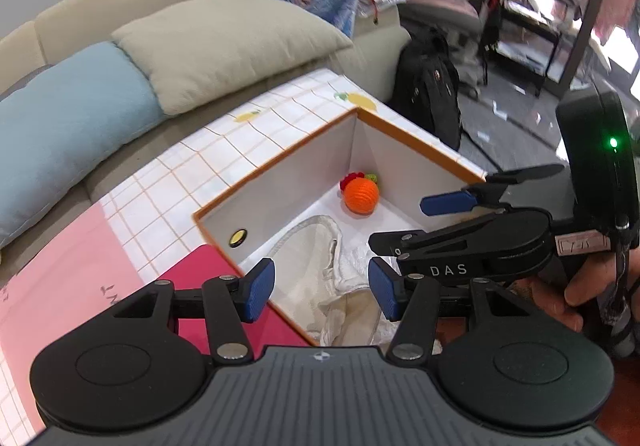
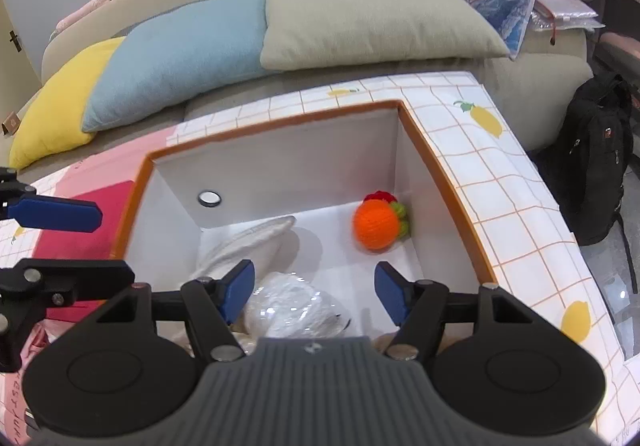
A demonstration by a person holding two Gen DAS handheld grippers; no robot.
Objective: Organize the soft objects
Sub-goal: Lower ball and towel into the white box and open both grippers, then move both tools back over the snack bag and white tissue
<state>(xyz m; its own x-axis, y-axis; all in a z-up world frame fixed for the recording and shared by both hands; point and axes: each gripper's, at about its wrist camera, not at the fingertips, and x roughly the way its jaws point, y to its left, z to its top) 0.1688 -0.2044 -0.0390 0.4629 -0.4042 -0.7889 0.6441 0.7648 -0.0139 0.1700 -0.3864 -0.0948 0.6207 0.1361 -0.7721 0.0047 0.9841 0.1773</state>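
Both tools, left tool and right tool, are hanging open and empty over the box; knitted orange and cloths, apparently bagged, are lying inside.

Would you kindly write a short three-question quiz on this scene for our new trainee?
1. True or false: the orange ball lies inside the box.
2. Which cushion touches the blue cushion's left end in the right wrist view: A yellow, B red, C black?
3. Fill in: the fingers of both grippers hold ____.

Key: 1 true; 2 A; 3 nothing.
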